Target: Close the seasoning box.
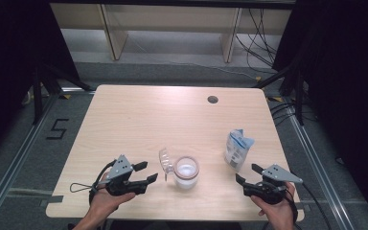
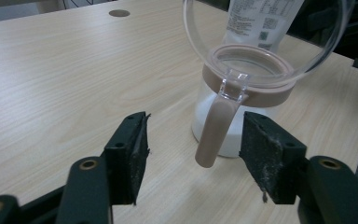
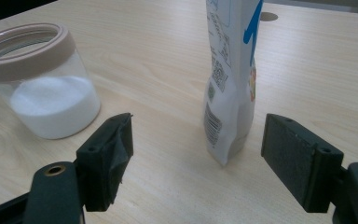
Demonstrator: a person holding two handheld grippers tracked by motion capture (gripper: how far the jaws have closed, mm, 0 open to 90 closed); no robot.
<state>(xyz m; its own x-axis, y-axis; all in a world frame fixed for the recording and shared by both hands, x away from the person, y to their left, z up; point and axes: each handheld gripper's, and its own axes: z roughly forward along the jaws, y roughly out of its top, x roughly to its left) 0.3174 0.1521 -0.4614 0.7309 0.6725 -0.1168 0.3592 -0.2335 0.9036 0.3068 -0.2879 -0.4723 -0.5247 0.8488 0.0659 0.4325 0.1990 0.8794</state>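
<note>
Left tongs [image 2: 193, 156] half-open around jar handle [image 2: 216, 130], right tongs [image 3: 198, 161] wide before pouch [image 3: 230, 79]; off-centre pinch could tip jar [image 1: 187, 172], spilling powder.

A pale wooden table [image 1: 139, 120] carries a round cable hole [image 1: 212, 99] toward its upper right. A clear jar [image 1: 187, 172] of white powder stands at lower centre, and a white pouch [image 1: 236, 148] stands upright right of it.
</note>
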